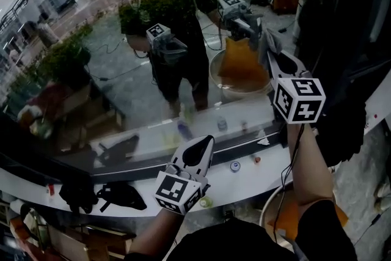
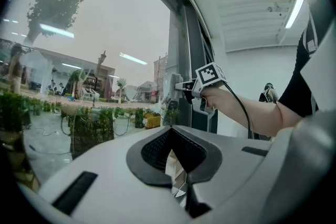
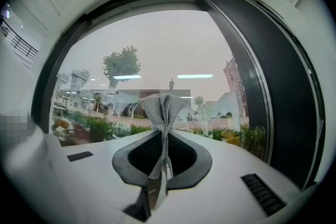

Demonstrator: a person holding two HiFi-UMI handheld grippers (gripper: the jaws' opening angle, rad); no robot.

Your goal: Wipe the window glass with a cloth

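Though the right gripper (image 3: 157, 168) is clamped on the cloth (image 3: 164, 107), held up at the window glass (image 3: 173, 44), no wiped patch shows yet — left gripper (image 2: 176, 168) closed, empty.

Head view from above, steeply down onto window sill (image 1: 269, 171) and window glass (image 1: 116, 88), left gripper view facing along the glass, right gripper (image 2: 174, 84) centre-right of frame, right gripper view close against the same glass, facing outward.

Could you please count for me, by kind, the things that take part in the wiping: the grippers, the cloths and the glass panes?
Grippers: 2, the left gripper and the right gripper
Cloths: 1, the grey cloth, held in the right gripper
Panes: 1, the window glass
Total: 4
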